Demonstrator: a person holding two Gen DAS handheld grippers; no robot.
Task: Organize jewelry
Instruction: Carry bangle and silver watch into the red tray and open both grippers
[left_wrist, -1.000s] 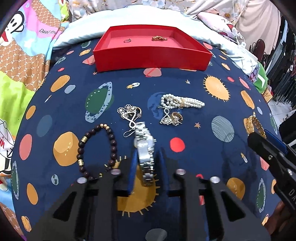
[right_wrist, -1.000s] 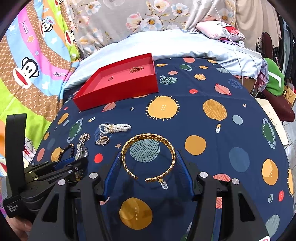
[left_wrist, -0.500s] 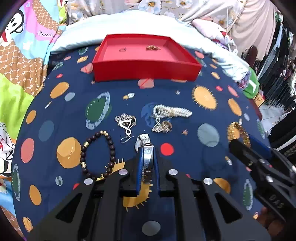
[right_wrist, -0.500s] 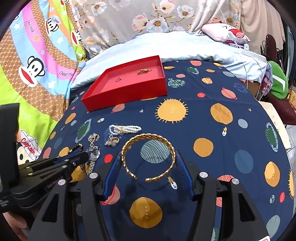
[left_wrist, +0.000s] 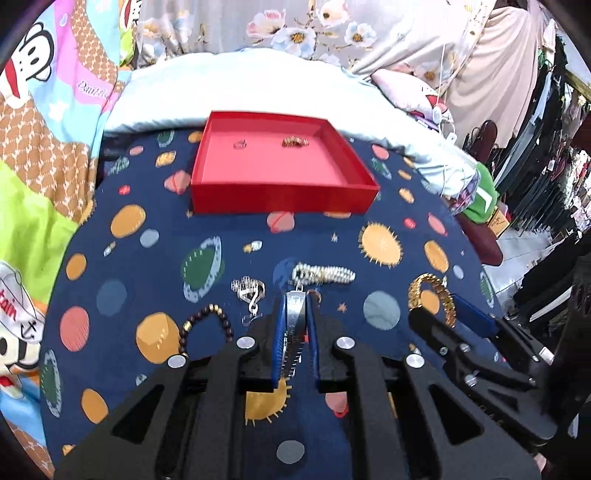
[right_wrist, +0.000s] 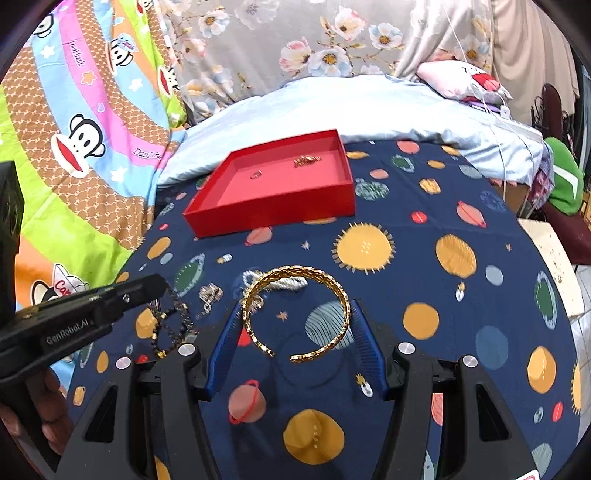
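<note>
Left gripper (left_wrist: 296, 317), "GenRobot.AI" on its side, clamped on silver watch (left_wrist: 295, 314); right gripper (right_wrist: 295, 325) gripping gold bangle (right_wrist: 295, 314)

Both wrist views angled down, close over spread; share red tray (left_wrist: 284, 201).

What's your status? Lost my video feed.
Left gripper shut on silver watch. Right gripper clamps gold bangle. Red tray ahead, path clear.
</note>
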